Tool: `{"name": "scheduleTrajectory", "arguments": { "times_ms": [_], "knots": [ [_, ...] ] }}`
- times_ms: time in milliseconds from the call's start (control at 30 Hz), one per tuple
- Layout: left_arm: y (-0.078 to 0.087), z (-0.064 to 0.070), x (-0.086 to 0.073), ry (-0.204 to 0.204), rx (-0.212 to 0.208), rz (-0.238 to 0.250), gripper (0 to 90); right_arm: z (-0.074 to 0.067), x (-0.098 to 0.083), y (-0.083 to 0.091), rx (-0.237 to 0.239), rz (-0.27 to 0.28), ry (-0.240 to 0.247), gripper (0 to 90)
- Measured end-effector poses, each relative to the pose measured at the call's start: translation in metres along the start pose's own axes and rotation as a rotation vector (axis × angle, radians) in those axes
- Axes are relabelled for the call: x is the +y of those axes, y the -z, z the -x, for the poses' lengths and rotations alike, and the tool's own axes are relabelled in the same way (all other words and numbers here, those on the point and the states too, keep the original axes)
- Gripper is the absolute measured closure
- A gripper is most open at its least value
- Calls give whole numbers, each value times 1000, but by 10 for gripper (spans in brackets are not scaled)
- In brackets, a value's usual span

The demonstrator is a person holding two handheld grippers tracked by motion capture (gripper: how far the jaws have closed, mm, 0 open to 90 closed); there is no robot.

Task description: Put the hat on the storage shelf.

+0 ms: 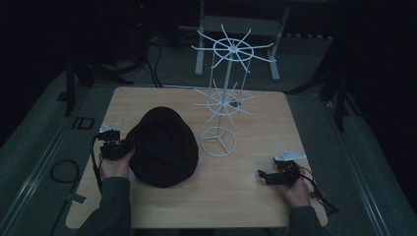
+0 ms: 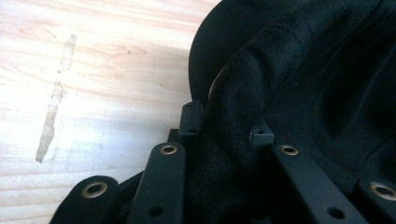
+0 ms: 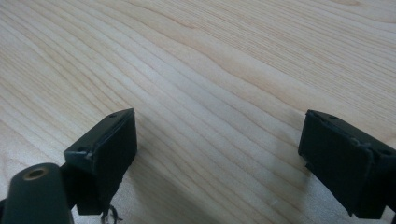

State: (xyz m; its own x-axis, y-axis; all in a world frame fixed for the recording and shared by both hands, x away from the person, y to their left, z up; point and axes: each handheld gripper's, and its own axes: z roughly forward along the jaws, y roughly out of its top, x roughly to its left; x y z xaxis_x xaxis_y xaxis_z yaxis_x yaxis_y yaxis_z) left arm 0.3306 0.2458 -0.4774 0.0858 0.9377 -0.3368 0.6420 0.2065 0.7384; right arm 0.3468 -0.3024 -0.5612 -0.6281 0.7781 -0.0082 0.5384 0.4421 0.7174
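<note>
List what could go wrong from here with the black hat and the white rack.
The left gripper pinches only a fold of fabric at the edge of the black hat, so the soft cloth could slip out as it is lifted. The white rack is tall and thin, on a small ring base close beside the hat; a swinging hat might snag a prong and tip it. The right gripper sits open on the table, not steadying anything.

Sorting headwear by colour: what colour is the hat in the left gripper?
Black, a plain knit-like fabric; the hat shows best in the left gripper view.
</note>
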Motion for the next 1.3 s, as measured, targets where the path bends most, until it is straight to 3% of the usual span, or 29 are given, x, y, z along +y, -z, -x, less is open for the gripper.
{"name": "scheduleTrajectory", "arguments": {
  "times_ms": [500, 1300],
  "knots": [
    [12, 4, 17, -31, -14, 17, 751, 0, 0, 0, 0, 0, 0, 114],
    [25, 5, 34, -13, -50, 60, 749, 0, 0, 0, 0, 0, 0, 114]
  ]
}}
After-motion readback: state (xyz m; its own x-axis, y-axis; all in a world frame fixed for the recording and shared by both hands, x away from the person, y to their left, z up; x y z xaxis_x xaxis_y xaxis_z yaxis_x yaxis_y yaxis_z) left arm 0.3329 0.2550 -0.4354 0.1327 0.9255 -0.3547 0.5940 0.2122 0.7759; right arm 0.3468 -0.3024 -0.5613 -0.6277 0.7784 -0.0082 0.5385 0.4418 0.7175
